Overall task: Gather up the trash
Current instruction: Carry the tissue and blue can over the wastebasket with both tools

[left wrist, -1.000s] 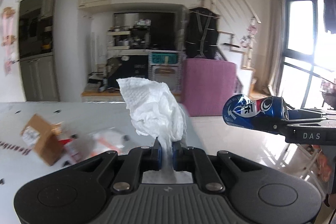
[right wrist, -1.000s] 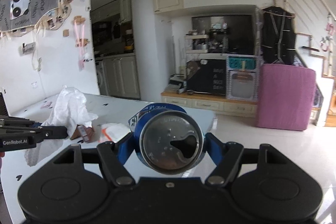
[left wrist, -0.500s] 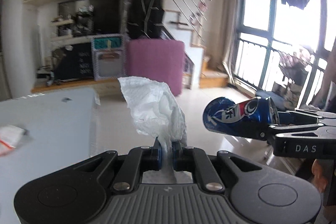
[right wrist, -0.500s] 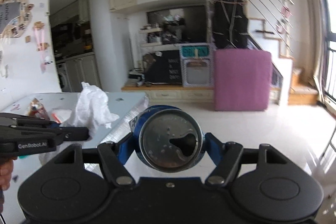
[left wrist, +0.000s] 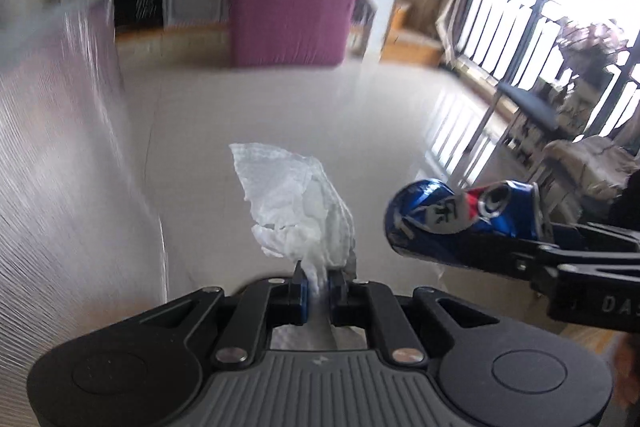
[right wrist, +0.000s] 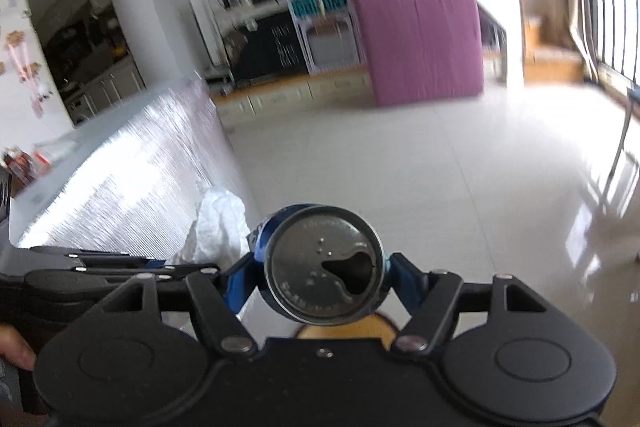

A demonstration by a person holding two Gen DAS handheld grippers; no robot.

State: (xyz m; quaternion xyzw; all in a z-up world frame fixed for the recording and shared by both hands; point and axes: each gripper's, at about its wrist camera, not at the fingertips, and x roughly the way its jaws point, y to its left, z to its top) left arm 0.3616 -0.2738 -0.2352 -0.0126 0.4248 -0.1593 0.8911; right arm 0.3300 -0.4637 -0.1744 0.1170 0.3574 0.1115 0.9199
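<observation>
My left gripper [left wrist: 318,283] pinches a white tissue [left wrist: 296,203]. My right gripper [right wrist: 326,281] squeezes the blue can [right wrist: 325,269]. The table's edge [right wrist: 208,131] is left; bare floor [right wrist: 400,163] lies ahead.

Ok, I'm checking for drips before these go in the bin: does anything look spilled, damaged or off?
No spill shows on the floor. The blue can, clamped in the right gripper, lies on its side with its opened top exposed, so leftover liquid could run out. The left gripper pinches a crumpled white tissue.
</observation>
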